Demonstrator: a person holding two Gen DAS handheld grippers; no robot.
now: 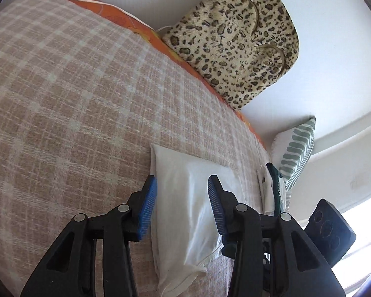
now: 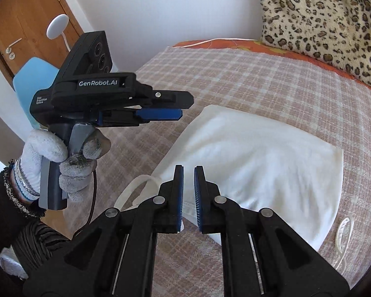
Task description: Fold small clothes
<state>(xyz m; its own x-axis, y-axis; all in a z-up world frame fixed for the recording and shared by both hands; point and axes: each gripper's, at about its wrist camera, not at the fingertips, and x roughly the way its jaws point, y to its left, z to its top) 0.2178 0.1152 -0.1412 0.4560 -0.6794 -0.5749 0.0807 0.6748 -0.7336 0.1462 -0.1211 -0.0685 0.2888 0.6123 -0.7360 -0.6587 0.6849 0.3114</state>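
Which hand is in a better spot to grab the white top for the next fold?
Probably the right. The right gripper hangs just over the white top's near edge, jaws nearly shut with nothing between them. The left gripper, seen from the right wrist, is lifted above the checked blanket, beside the top.

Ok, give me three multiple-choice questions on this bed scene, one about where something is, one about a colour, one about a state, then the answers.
1. Where does the white garment lie?
A. on the checked blanket
B. on the floor
C. on the leopard-print cushion

2. What colour are the pads on the left gripper?
A. red
B. blue
C. green

3. How do the left gripper's jaws stand?
A. clamped on the garment
B. holding a sock
C. apart, gripping nothing

Answers:
1 A, the garment lies flat on the beige check, clear of the cushion by the wall.
2 B, both ribbed pads show blue.
3 C, the left wrist view shows a gap between the pads, above the cloth.
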